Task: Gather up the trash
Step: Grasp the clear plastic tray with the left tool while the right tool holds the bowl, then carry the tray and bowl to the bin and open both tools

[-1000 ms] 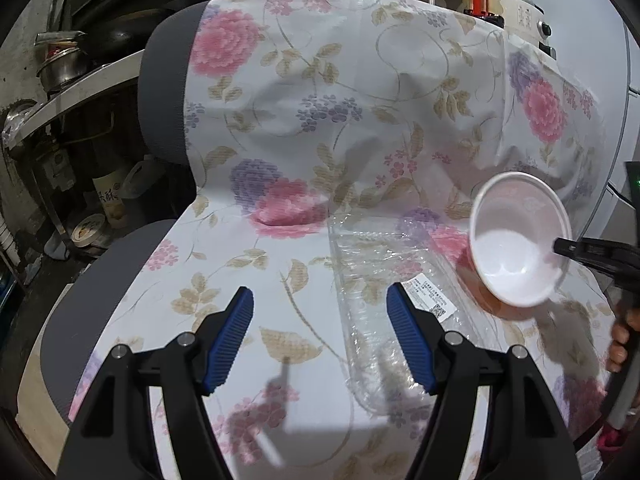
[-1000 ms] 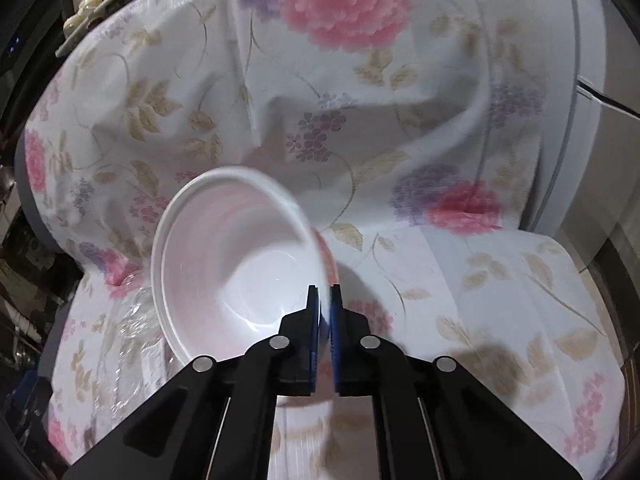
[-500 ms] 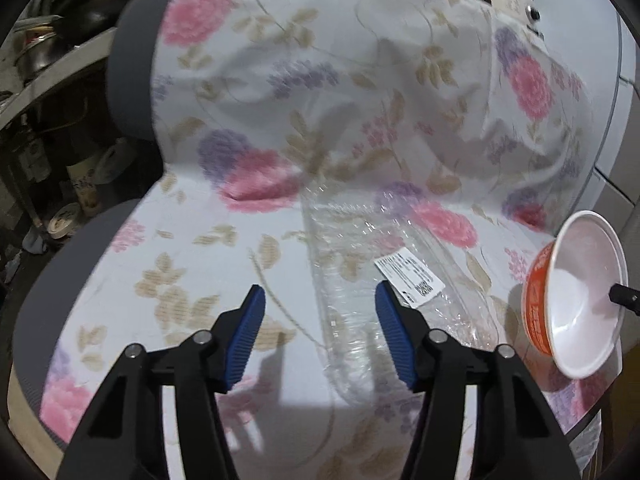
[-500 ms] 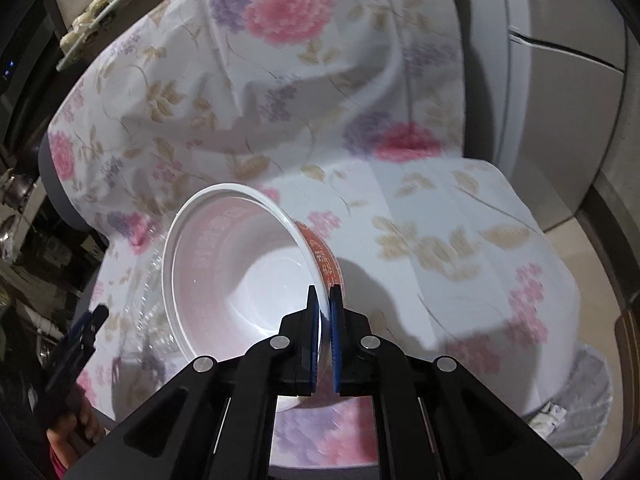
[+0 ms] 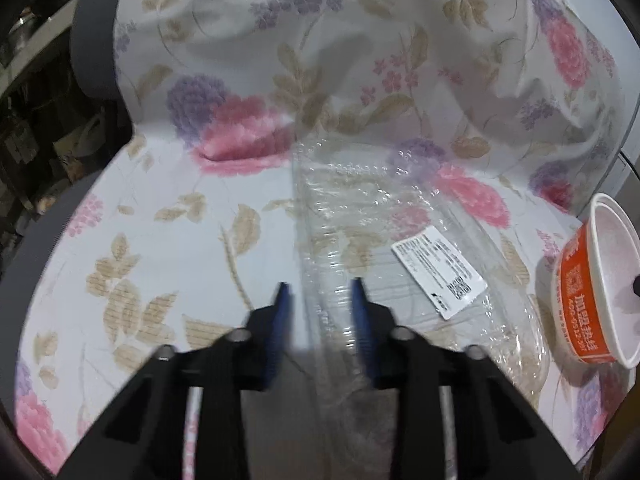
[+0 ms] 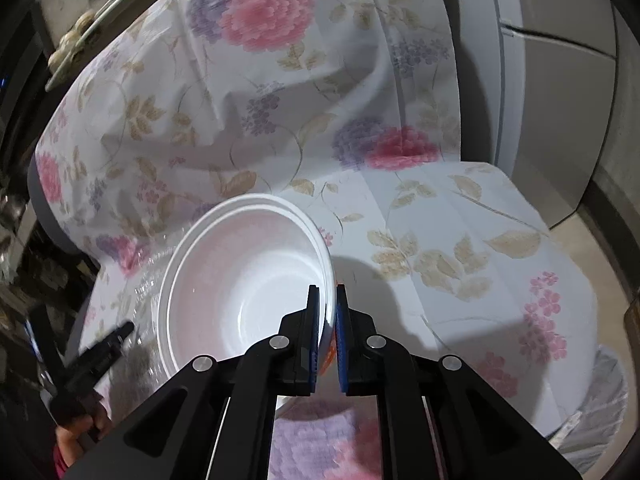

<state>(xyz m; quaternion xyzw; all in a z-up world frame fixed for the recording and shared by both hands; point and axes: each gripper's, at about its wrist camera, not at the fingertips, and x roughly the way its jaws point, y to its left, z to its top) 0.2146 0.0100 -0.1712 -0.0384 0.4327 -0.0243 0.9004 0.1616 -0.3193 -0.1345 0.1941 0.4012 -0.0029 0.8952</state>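
Left claw [image 5: 318, 300] just narrowed around the clear crinkled plastic tray's [image 5: 400, 248] edge on the floral-covered seat [image 5: 180, 240]; contact unclear, blurred. Right claw [image 6: 327, 304] pinches the white-and-orange paper bowl's [image 6: 240, 280] rim, loosening, clearing it.

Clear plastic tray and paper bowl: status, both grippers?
Left gripper just closing, jaws astride the clear plastic tray edge. Right gripper easing open, paper bowl rim between pads. Nothing in the way on the floral cover.
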